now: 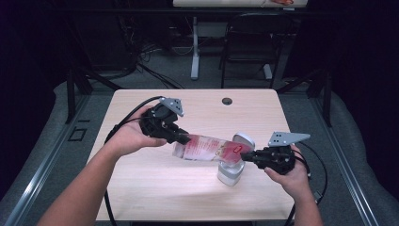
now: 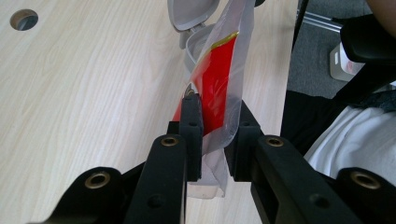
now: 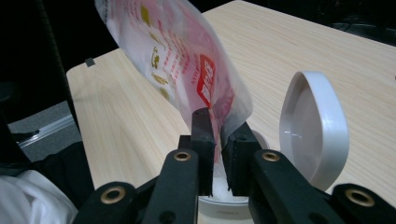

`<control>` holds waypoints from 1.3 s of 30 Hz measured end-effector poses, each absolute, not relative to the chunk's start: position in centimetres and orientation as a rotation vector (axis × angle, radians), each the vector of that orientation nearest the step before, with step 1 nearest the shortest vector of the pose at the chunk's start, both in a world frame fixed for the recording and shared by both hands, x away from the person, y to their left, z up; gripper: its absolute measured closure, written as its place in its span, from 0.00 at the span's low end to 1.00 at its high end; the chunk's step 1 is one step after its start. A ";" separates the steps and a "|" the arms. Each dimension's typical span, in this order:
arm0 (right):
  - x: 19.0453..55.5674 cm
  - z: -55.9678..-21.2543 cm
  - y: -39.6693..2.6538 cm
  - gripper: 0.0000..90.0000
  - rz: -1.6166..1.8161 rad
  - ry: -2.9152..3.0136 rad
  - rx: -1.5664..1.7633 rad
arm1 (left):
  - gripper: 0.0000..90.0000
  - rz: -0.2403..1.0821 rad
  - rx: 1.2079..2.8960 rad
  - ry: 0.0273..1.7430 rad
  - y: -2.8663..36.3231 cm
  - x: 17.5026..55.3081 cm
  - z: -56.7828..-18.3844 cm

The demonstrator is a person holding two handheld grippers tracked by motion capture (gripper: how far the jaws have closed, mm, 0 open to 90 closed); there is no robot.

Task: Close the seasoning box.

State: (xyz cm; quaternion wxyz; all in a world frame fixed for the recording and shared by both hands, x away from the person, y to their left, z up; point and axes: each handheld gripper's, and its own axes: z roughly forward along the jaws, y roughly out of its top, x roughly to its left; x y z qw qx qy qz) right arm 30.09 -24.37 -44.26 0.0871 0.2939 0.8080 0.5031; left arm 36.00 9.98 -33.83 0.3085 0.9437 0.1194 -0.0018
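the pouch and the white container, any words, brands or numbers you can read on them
Pouch: a red label with white characters, and rows of red and gold print on the clear film, all too blurred to read.
White container: a faint grey mark on its front rim, too small to read.
Container lid: no text visible.
Nothing here can be quoted with confidence.

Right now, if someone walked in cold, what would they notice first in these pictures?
First, the red-and-clear plastic bag stretched in the air between the left gripper and the right gripper, above the middle of the wooden table. Right below its lower end stands a small grey container with its hinged lid flipped open, white contents visible inside.
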 end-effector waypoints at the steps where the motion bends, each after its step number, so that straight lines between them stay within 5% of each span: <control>1: 30.2 -44.4 -24.3 0.92 1.503 2.408 0.874 | 0.88 -0.005 2.493 0.320 10.0 36.0 -33.9; 19: 31.0 -46.0 -23.8 0.87 1.546 2.421 0.879 | 0.88 -0.035 2.456 0.360 11.8 36.3 -35.5; 39: 31.1 -46.3 -23.5 0.98 1.602 2.397 0.857 | 0.87 -0.055 2.434 0.397 13.3 36.5 -37.5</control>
